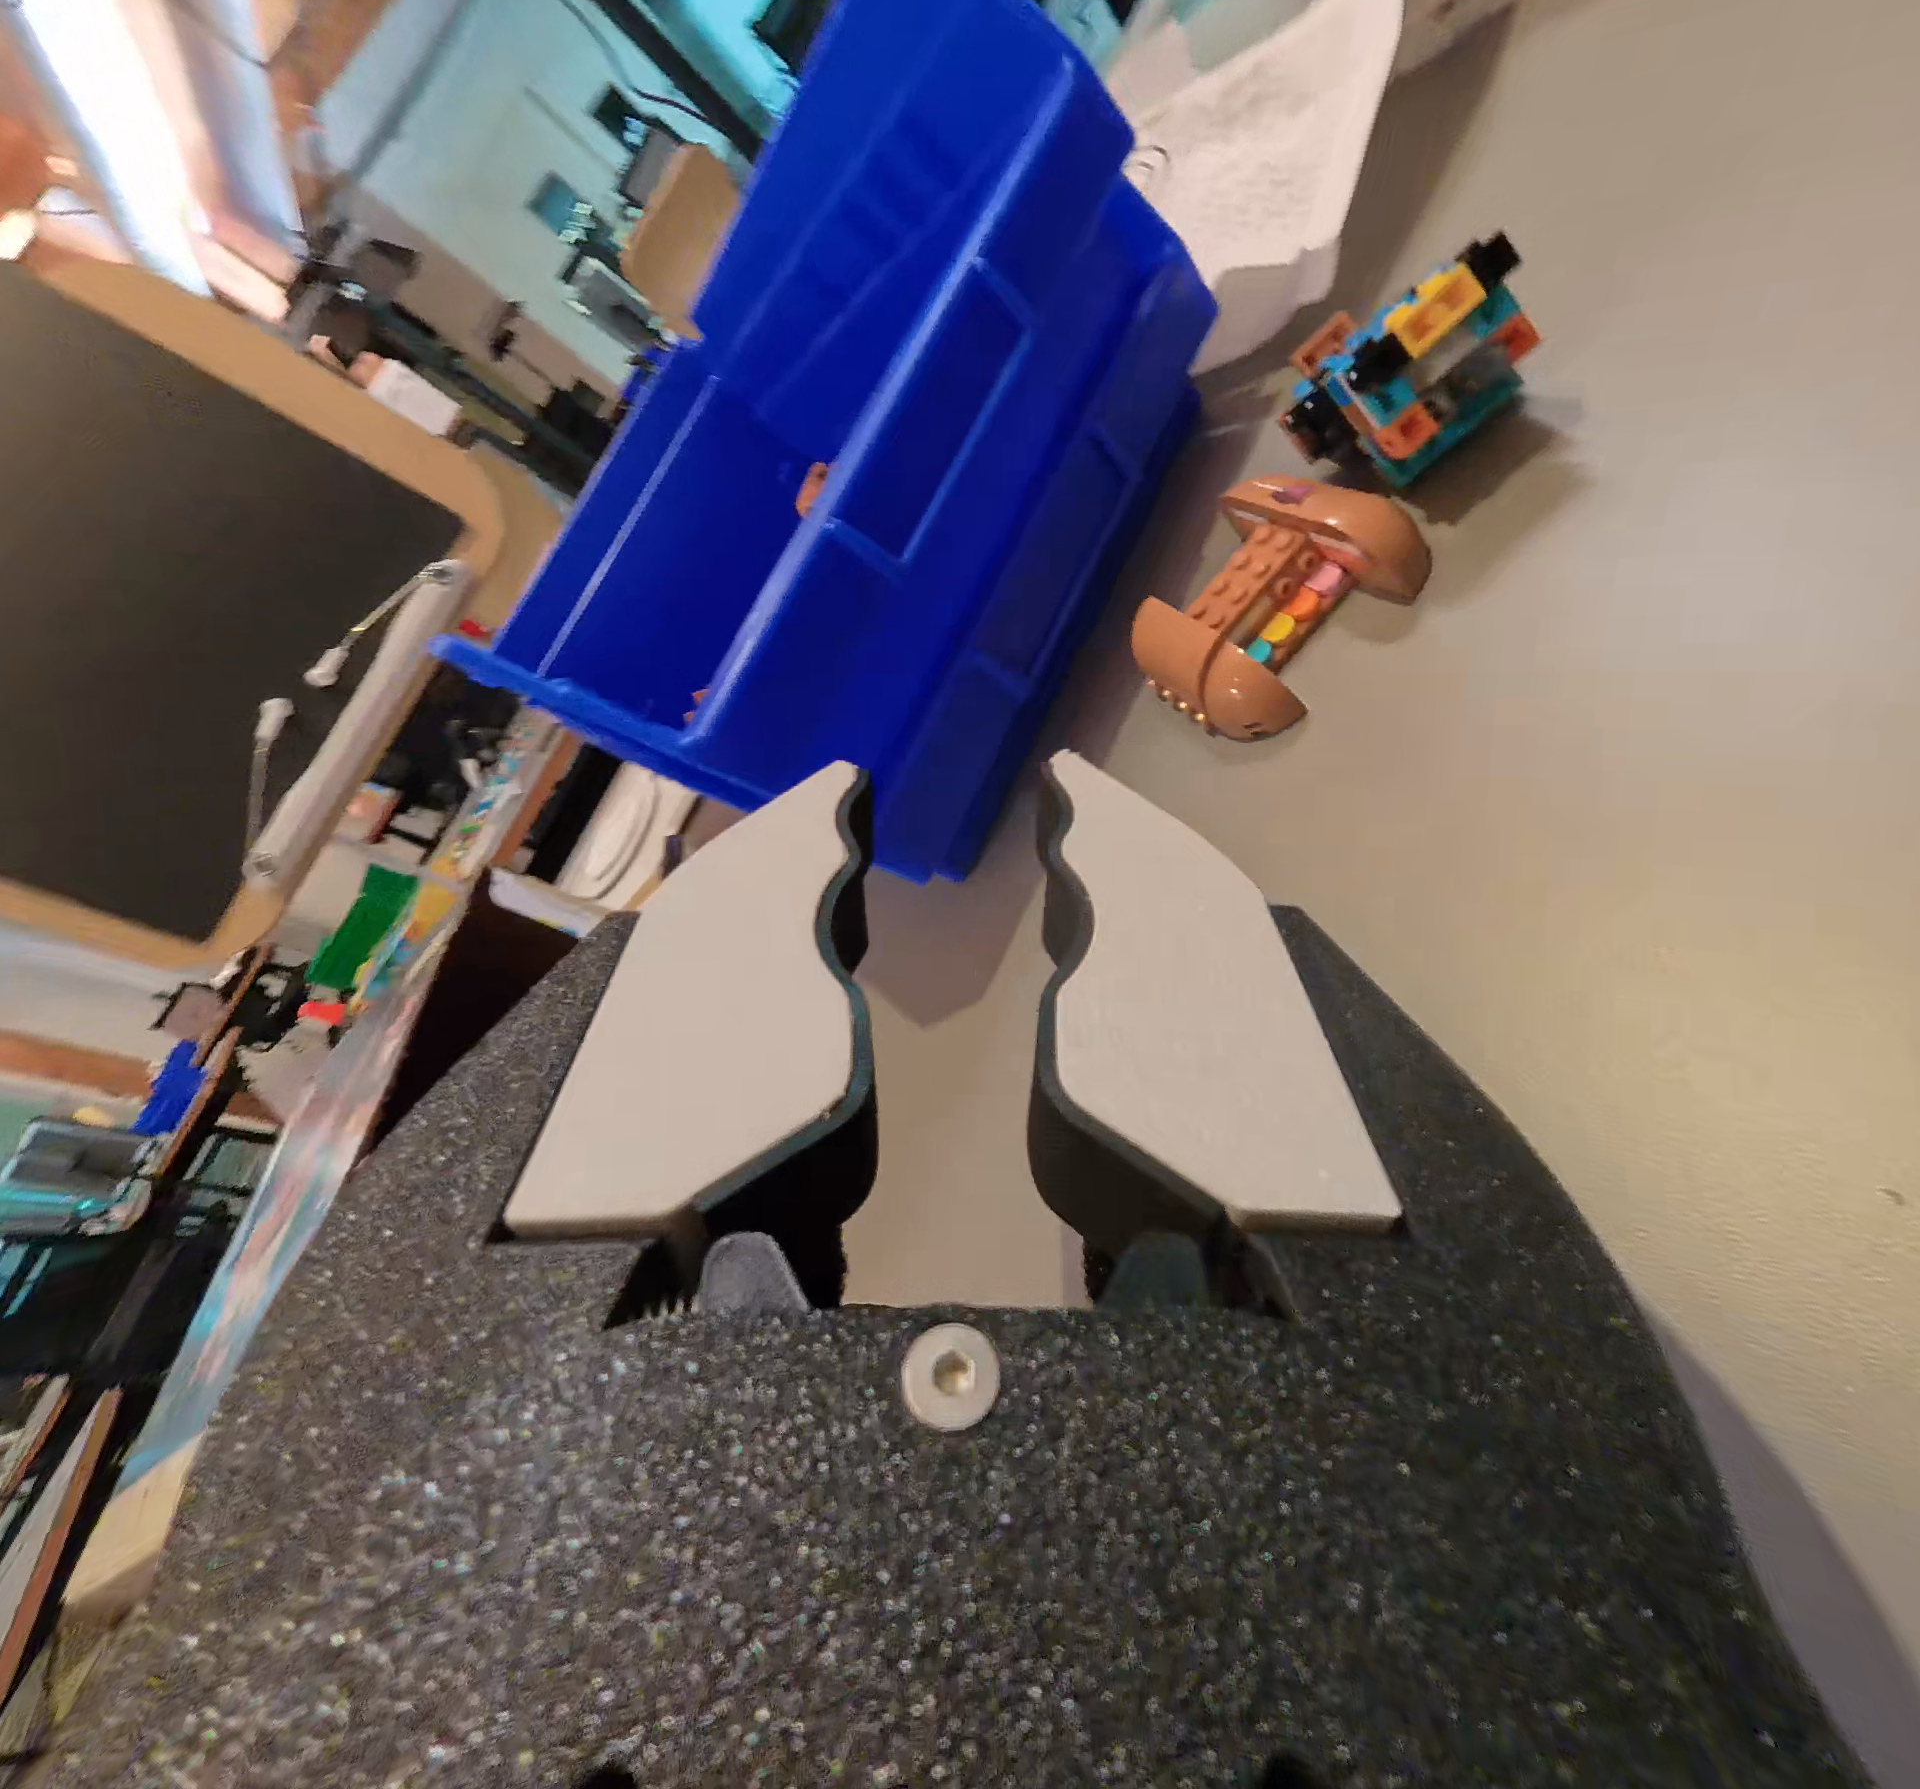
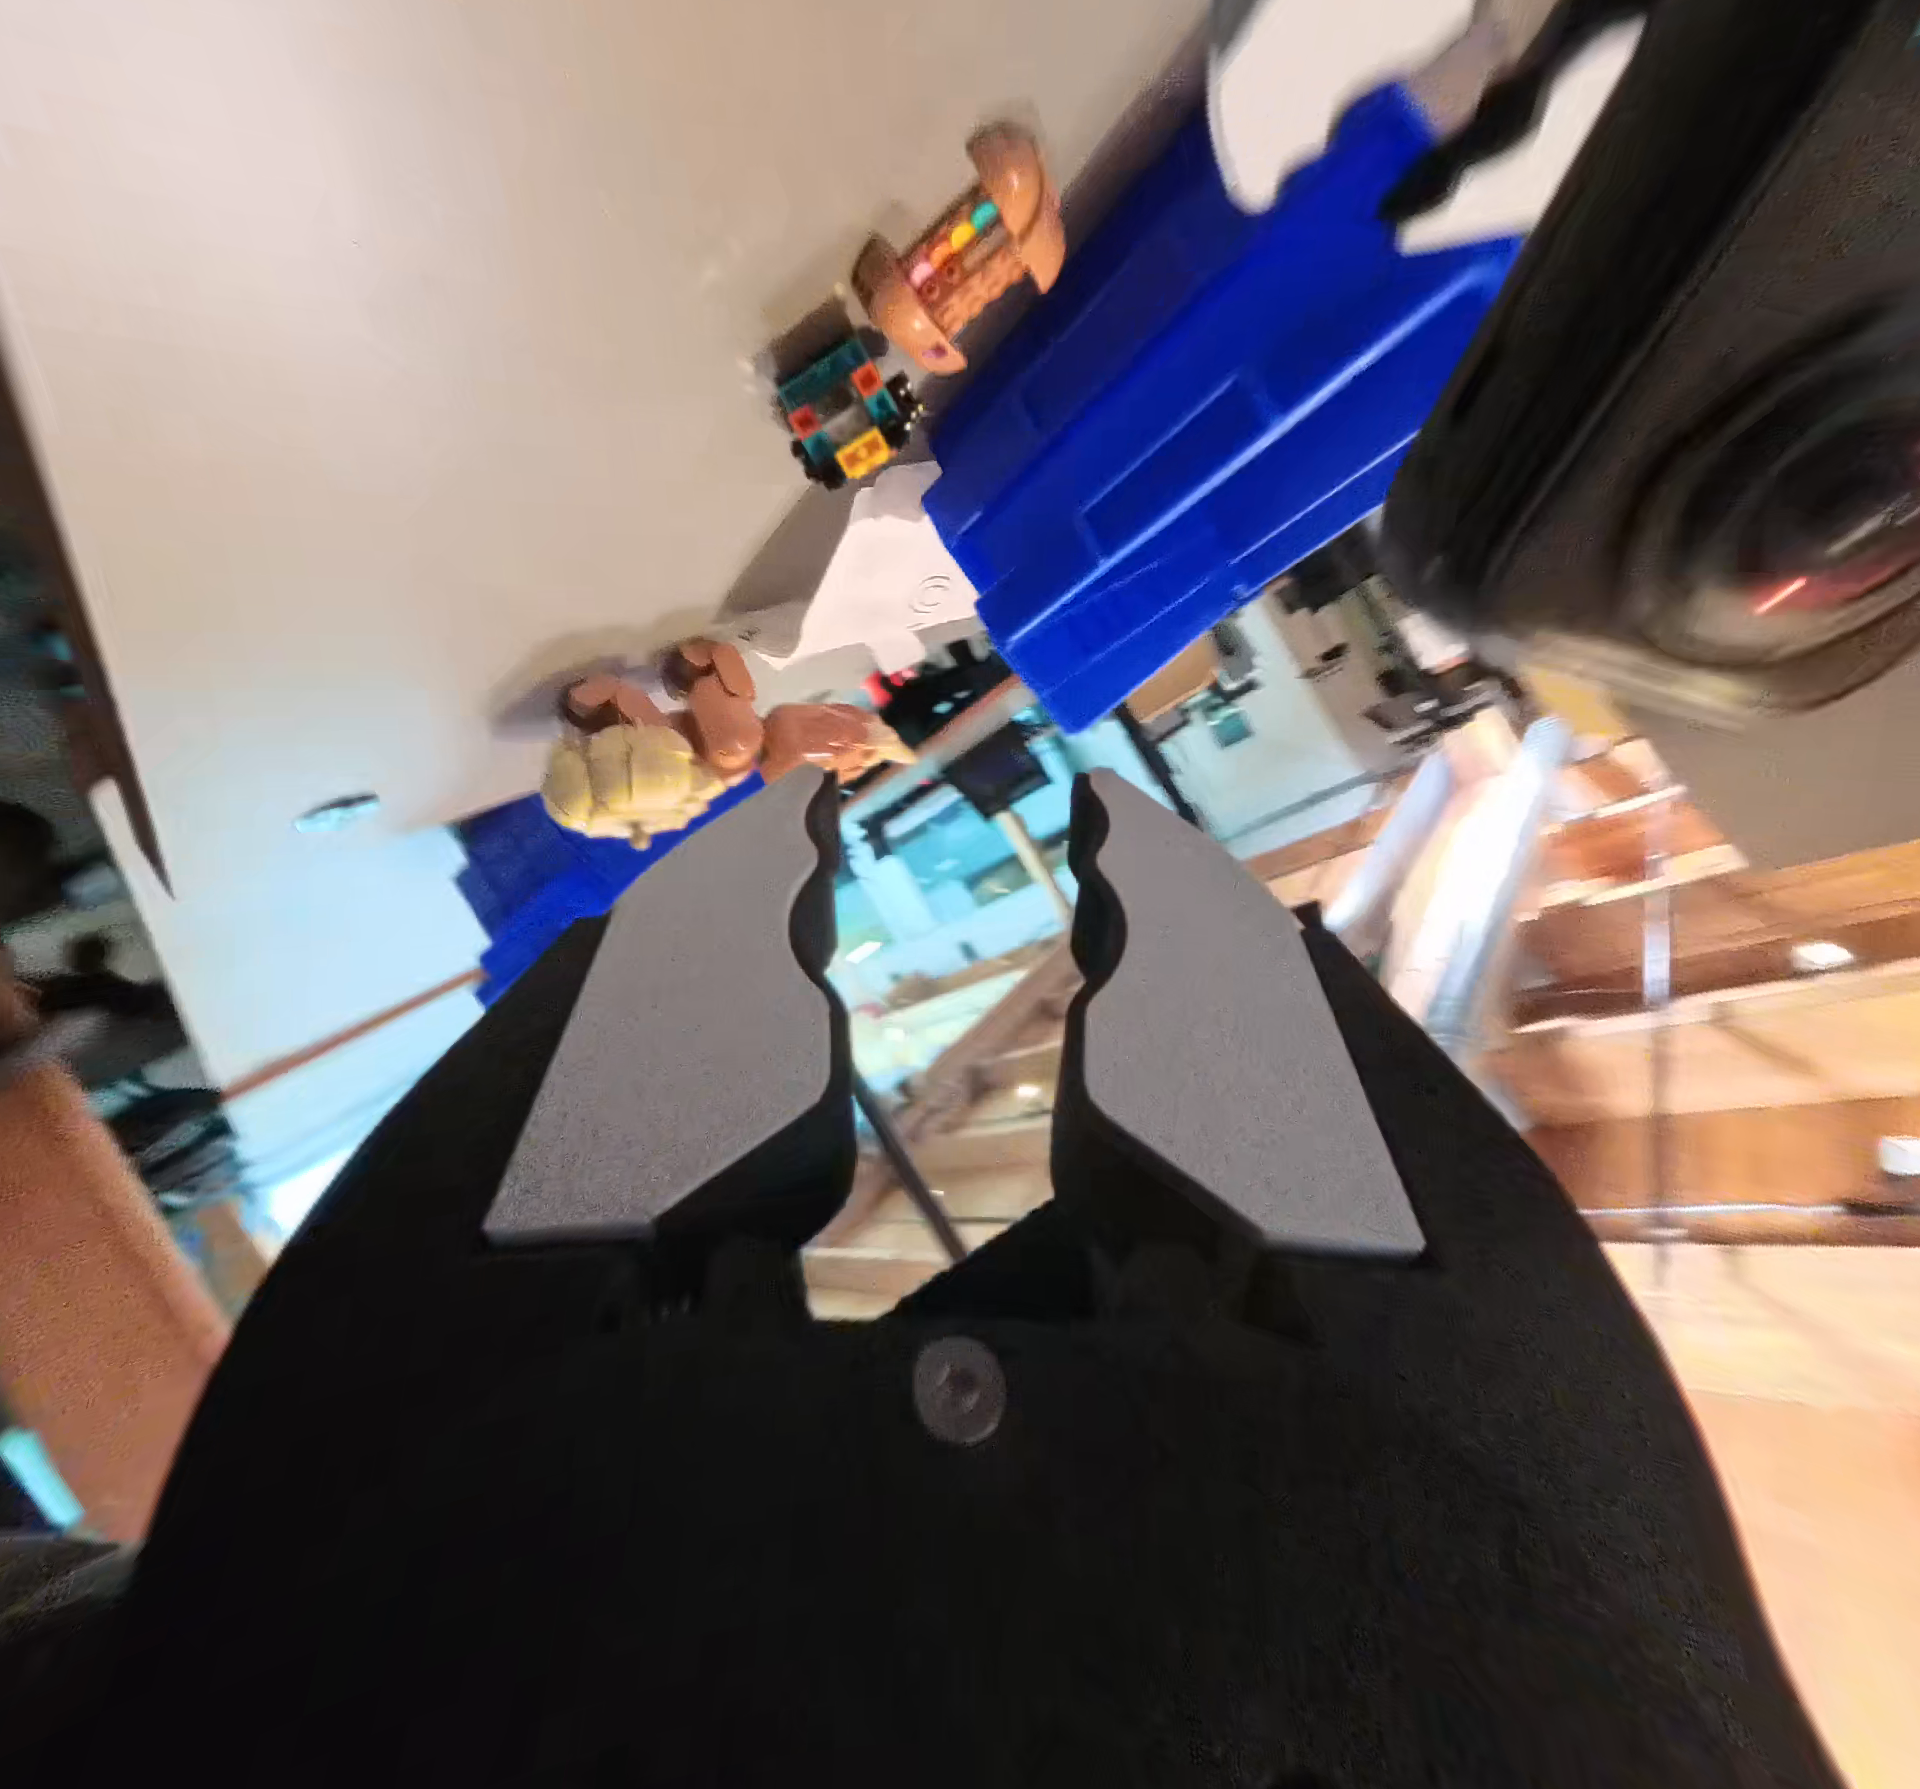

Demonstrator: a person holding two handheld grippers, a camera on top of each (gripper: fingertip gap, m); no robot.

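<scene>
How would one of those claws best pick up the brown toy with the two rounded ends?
Probably by the narrow studded bar in the middle of the brown toy, coming from above. It lies flat on the table, its rounded ends look too wide and slippery, and the blue bin crowds one side.

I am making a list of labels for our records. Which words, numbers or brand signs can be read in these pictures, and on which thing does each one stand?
None can be read.
White paper sheets beside the blue bin: faint print, too small and blurred to read.
Blue bin: no label or writing shows.
Brown brick model and many-coloured brick model: no writing shows.
</scene>
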